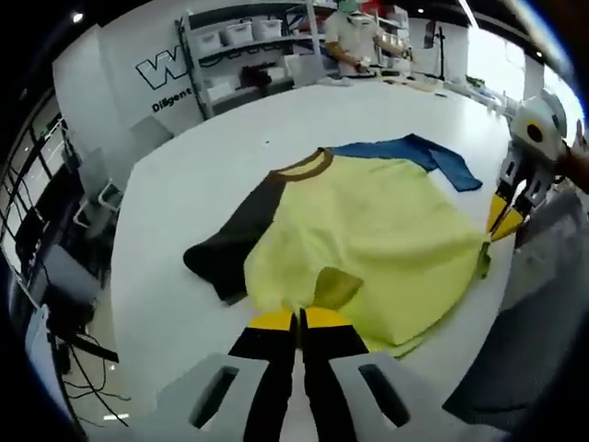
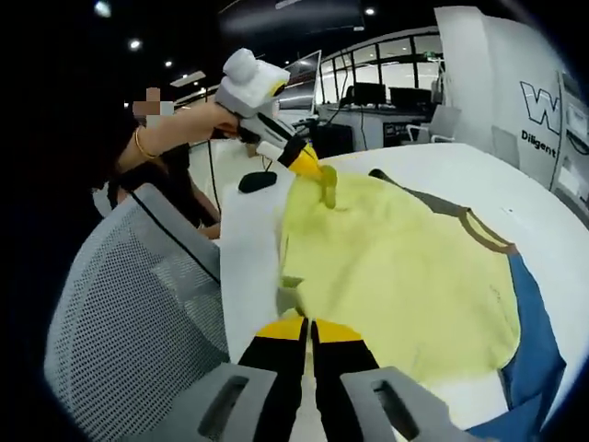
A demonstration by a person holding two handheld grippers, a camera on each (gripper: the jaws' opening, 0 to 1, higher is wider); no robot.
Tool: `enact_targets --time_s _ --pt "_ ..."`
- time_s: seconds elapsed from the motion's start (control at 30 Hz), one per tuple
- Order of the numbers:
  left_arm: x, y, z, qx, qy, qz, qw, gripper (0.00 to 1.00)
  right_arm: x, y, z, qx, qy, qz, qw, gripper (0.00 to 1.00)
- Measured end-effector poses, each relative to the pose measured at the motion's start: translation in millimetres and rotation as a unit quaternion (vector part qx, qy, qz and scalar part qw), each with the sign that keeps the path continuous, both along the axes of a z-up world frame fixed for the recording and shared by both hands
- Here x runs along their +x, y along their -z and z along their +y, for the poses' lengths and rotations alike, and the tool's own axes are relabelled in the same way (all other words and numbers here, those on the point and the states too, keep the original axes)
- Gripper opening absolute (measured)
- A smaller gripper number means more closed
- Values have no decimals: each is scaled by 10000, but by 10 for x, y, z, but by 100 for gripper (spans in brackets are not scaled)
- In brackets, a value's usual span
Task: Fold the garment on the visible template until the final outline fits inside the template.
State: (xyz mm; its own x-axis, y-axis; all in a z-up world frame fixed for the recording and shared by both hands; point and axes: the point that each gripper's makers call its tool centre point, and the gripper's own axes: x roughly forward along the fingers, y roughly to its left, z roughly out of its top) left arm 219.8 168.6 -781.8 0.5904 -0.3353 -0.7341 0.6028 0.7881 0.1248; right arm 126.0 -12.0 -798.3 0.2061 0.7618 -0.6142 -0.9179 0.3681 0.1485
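Both claws pinched on the yellow shirt's hem, one at each corner.

Left gripper (image 1: pixel 299 322), at the bottom centre of the left gripper view, has its jaws together on a small fold of the yellow shirt (image 1: pixel 377 230) at the near edge; the right gripper (image 1: pixel 504 219) shows at the right edge there, clamped on the other corner of the cloth. From the right gripper view its own jaws (image 2: pixel 308 329) meet on the fabric (image 2: pixel 405 267) at the bottom centre, with the left gripper (image 2: pixel 317 177) in the upper left, held by a hand (image 2: pixel 198 120) (a bangle on the wrist). The shirt lies spread on the white table (image 1: pixel 202 193), centre of frame, with a dark sleeve (image 1: pixel 230 244) at lower left, a blue sleeve (image 1: pixel 433 157) at upper right and a brown collar (image 1: pixel 308 166). A grey mesh chair (image 2: pixel 129 313) stands beside the table.
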Motion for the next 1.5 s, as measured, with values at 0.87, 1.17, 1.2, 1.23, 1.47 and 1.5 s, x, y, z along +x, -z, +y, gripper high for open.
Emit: enact_targets --time_s 0.87,1.17,1.2,1.23,1.47,1.5 --pt "-943 228 -383 73 706 1025 9922 0 -294 -5 -631 -683 -399 305 9964 0" --pt "-1186 356 -421 123 539 1256 9905 0 -291 12 -762 -771 -239 380 9960 0" --pt "-1214 375 -401 156 449 1301 9904 0 -299 27 -776 -813 -218 399 9957 0" --pt "-1223 384 -387 179 392 1313 9904 1 -305 40 -783 -845 -213 395 9954 0" --pt "-1289 495 -313 188 -44 1555 9876 1 -392 203 -797 -1033 -229 508 9931 0" --pt "-1293 509 -311 207 -66 1565 9874 1 -397 233 -792 -1055 -226 504 9929 0"
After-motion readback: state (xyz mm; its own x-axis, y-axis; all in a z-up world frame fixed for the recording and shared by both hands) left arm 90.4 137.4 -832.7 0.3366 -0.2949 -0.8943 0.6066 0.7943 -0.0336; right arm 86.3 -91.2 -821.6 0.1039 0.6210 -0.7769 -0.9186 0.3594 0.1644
